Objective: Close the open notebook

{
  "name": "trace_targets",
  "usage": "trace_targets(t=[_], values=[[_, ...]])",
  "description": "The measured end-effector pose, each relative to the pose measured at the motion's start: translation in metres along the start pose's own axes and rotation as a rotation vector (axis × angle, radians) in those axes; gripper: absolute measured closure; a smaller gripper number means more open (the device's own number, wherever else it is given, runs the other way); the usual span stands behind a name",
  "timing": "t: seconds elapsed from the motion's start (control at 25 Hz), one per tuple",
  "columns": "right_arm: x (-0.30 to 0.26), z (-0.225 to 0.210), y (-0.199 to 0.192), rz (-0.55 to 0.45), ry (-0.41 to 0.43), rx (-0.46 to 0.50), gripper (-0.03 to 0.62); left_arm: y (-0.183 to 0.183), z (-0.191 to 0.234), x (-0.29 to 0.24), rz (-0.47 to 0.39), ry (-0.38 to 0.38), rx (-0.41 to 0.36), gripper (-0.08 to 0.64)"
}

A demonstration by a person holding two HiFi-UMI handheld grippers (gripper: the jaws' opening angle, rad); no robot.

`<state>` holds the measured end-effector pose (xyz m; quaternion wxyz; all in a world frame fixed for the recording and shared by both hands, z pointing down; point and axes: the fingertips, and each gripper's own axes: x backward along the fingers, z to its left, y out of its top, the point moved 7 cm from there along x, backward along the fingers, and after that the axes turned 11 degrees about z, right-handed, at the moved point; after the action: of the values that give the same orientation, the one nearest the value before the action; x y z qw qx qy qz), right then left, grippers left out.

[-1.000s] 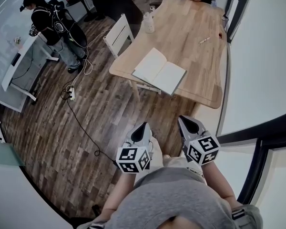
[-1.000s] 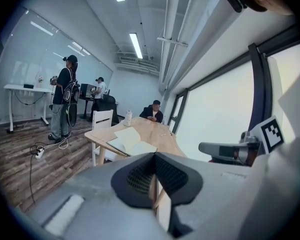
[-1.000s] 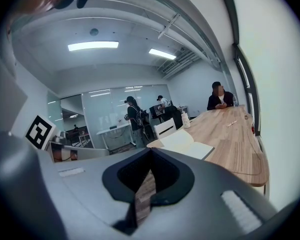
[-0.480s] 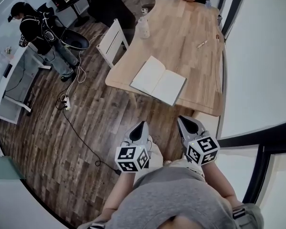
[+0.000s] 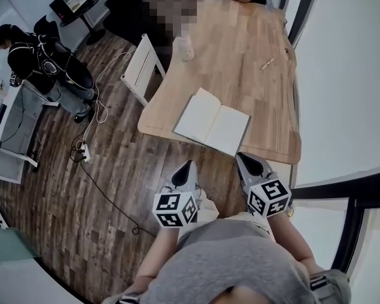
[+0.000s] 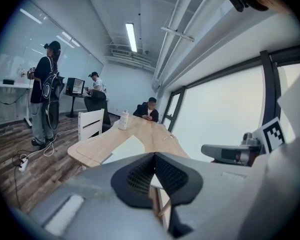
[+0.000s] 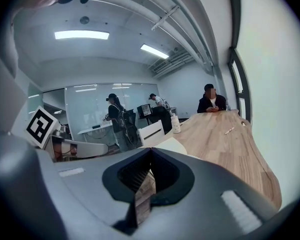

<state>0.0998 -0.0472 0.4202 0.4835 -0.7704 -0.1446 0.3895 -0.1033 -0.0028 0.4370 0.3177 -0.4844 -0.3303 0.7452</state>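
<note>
**A:** Where is the notebook (image 5: 212, 120) right now?

**B:** I see it lying open, pages up, at the near end of the wooden table (image 5: 240, 62). It sits at a slant, and its lower corner is close to the table edge that faces me.

**A:** And your grippers?

**B:** Both are short of the table, above the plank floor (image 5: 114, 170), side by side and pointing toward the notebook, but well apart from it. My left gripper (image 5: 189, 164) has its jaws pressed together at the tips and holds nothing. My right gripper (image 5: 244, 157) is the same, fully closed and empty.

**A:** Anything else on the table?

**B:** There is a pen (image 5: 266, 63) farther up near the right edge, and a white bottle (image 5: 186, 48) near the left edge. A person sits at the far end. A white chair (image 5: 139, 68) stands beside the table's left side, and another person stands off to the left.
</note>
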Motion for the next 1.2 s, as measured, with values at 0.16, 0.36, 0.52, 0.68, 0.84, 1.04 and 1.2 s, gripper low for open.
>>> trace_targets(t=[0.16,0.36,0.52,0.68,0.84,1.04,1.2], values=[[-0.018,-0.004,0.005,0.008,-0.041,-0.027,0.592,0.015,0.016,-0.014,0.022,-0.034,-0.021,0.557],[-0.038,-0.01,0.006,0.024,-0.098,-0.054,0.592,0.028,0.034,-0.036,0.056,-0.076,-0.044,0.557],[-0.05,-0.015,0.005,0.039,-0.138,-0.076,0.592,0.039,0.043,-0.052,0.078,-0.112,-0.066,0.557],[-0.06,-0.021,0.0,0.06,-0.172,-0.102,0.592,0.047,0.051,-0.066,0.098,-0.143,-0.082,0.557],[-0.07,-0.026,-0.01,0.082,-0.208,-0.132,0.592,0.05,0.058,-0.077,0.119,-0.17,-0.094,0.555],[-0.079,-0.033,-0.024,0.105,-0.244,-0.178,0.592,0.051,0.065,-0.086,0.146,-0.197,-0.107,0.557],[-0.087,-0.039,-0.037,0.128,-0.274,-0.204,0.592,0.053,0.069,-0.092,0.159,-0.214,-0.115,0.557]])
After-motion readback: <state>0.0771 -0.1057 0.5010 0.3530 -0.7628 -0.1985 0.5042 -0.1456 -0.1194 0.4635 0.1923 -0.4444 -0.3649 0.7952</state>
